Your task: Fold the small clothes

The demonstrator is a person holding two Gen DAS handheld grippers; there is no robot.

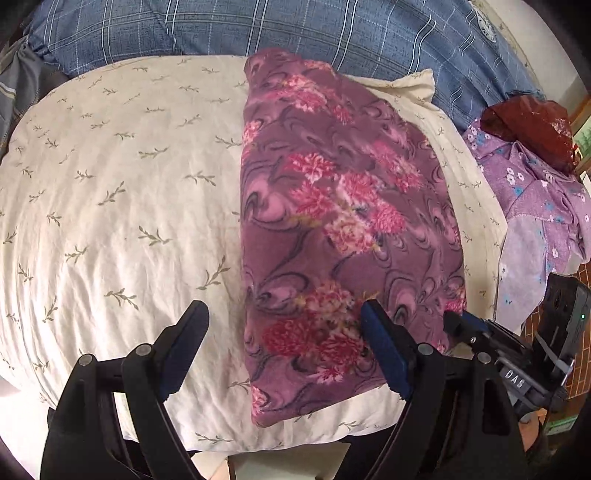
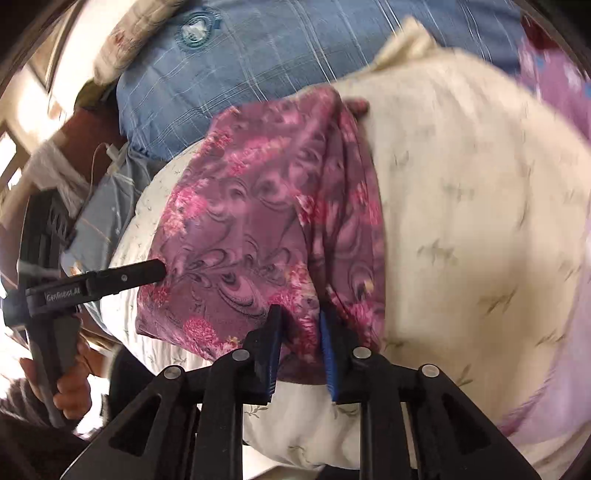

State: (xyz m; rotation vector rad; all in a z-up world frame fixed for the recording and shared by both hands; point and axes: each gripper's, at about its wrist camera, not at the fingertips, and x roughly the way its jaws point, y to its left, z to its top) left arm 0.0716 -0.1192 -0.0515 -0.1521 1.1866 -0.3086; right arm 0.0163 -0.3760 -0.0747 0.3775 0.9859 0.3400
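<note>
The right hand-held gripper [image 2: 300, 341], at the lower centre of the right wrist view, is clenched on a fold of the purple floral garment [image 2: 258, 229]. The left hand-held gripper [image 1: 284, 347], released and spread wide, is held over the garment's near end. The garment is laid folded on a cream leaf-print pillow [image 1: 110, 192], with a blue checked quilt [image 1: 258, 26] behind.

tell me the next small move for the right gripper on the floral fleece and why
Probably lift and carry the pinched edge across. The right gripper has its narrow jaws around the near edge of the purple floral fleece garment, which lies folded lengthwise on the cream leaf-print pillow; the left gripper stands open over its left edge.
</note>
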